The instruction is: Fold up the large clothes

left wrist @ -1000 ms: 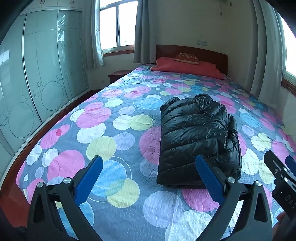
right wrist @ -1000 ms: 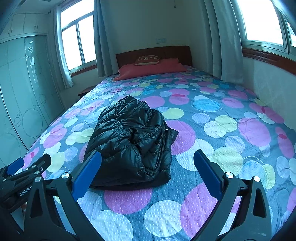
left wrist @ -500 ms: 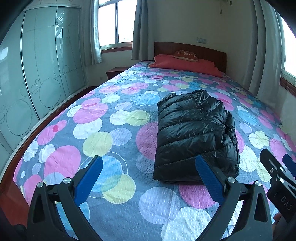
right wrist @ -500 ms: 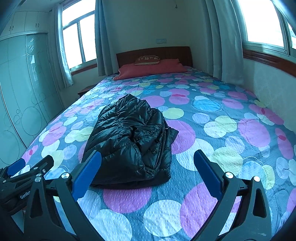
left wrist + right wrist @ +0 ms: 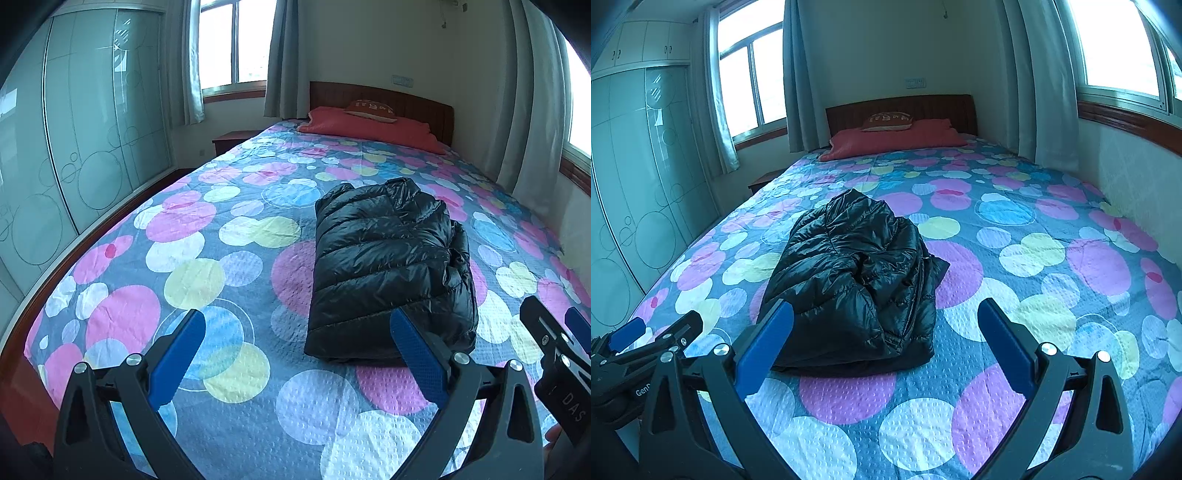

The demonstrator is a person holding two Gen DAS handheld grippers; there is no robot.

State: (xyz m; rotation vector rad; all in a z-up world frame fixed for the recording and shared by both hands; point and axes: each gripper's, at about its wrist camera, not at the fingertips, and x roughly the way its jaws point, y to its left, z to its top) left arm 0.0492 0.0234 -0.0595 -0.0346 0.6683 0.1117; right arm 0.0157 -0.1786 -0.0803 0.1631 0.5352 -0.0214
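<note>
A black puffer jacket (image 5: 388,266) lies folded in a compact bundle on the spotted bedspread (image 5: 207,258), also seen as the jacket (image 5: 857,280) in the right wrist view. My left gripper (image 5: 295,354) is open above the near bed edge, short of the jacket, with nothing between its blue pads. Just as wide open and holding nothing, my right gripper (image 5: 886,343) hovers near the jacket's front edge. Each gripper shows at the edge of the other's view: right gripper (image 5: 557,343), left gripper (image 5: 650,339).
A red pillow (image 5: 369,125) lies against the wooden headboard (image 5: 901,107) at the far end. A glass-door wardrobe (image 5: 74,147) lines the left side, with a nightstand (image 5: 232,140) in the corner. Curtains and a wall (image 5: 1126,177) flank the bed's right side.
Both grippers have pulled back and risen a little from the jacket, staying open. The folded jacket has not moved.
</note>
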